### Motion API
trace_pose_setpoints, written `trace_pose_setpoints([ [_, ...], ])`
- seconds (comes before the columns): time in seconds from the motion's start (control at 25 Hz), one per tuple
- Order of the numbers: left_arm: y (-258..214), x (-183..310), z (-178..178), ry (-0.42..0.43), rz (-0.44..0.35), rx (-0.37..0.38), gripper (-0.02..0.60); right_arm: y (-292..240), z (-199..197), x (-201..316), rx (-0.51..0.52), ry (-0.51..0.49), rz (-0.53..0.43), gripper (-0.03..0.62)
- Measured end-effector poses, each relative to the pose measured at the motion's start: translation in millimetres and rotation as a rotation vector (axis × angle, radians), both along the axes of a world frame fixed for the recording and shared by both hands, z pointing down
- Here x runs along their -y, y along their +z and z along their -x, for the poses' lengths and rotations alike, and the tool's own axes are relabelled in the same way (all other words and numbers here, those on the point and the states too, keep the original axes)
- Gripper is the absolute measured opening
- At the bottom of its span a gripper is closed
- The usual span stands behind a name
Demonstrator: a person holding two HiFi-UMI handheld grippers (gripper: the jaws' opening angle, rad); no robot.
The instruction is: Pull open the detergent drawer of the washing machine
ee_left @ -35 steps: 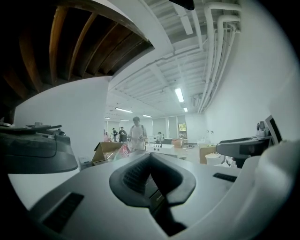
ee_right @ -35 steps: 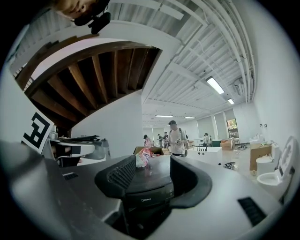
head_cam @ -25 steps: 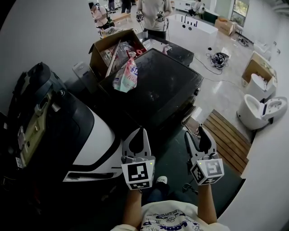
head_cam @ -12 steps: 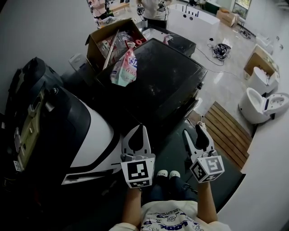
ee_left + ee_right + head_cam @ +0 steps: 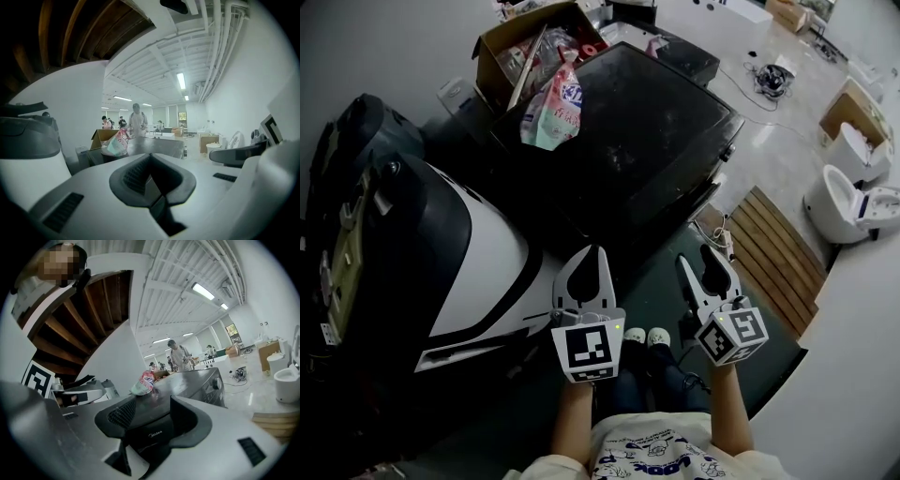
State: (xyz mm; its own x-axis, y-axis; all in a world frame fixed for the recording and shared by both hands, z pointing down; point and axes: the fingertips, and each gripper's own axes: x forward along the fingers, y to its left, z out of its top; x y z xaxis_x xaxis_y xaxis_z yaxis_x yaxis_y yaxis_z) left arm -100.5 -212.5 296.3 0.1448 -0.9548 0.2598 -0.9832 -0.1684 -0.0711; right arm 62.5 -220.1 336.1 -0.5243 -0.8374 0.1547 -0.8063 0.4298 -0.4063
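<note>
Nothing pulled yet. L gripper (image 5: 597,251) jaws together, R gripper (image 5: 709,253) jaws apart, both empty, not touching washer (image 5: 647,122).

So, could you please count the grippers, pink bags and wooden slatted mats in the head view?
Grippers: 2, the left gripper and the right gripper
Pink bags: 1
Wooden slatted mats: 1
Total: 4

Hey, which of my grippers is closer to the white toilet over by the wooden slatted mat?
Right. The white toilet stands off to the right of the right gripper, beyond the wooden slatted mat; the left gripper is farther, on the right gripper's other side.
</note>
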Motion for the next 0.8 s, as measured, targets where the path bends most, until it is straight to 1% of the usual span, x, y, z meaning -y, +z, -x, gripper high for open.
trace_pose_setpoints([
  [0.24,30.4,5.2,-2.6,-0.023,0.037,0.018,0.014,35.3,11.3,7.7,0.085,-0.063,0.063,0.227],
  [0.4,46.7,9.5,-2.6,-0.035,0.053,0.030,0.014,56.4,19.7,12.7,0.203,-0.109,0.106,0.227],
  [0.56,62.2,12.4,-2.5,-0.044,0.070,0.041,0.014,77.1,23.9,16.5,0.338,-0.121,0.157,0.227],
  [0.64,68.8,14.8,-3.3,-0.052,0.066,0.033,0.014,88.7,24.0,18.8,0.396,-0.118,0.184,0.226],
  [0.76,74.4,20.1,-5.5,-0.074,0.021,-0.009,0.014,105.0,23.6,22.2,0.464,-0.113,0.215,0.227],
  [0.8,78.2,20.2,-6.1,-0.072,0.030,-0.005,0.014,109.9,24.3,23.1,0.482,-0.116,0.222,0.225],
])
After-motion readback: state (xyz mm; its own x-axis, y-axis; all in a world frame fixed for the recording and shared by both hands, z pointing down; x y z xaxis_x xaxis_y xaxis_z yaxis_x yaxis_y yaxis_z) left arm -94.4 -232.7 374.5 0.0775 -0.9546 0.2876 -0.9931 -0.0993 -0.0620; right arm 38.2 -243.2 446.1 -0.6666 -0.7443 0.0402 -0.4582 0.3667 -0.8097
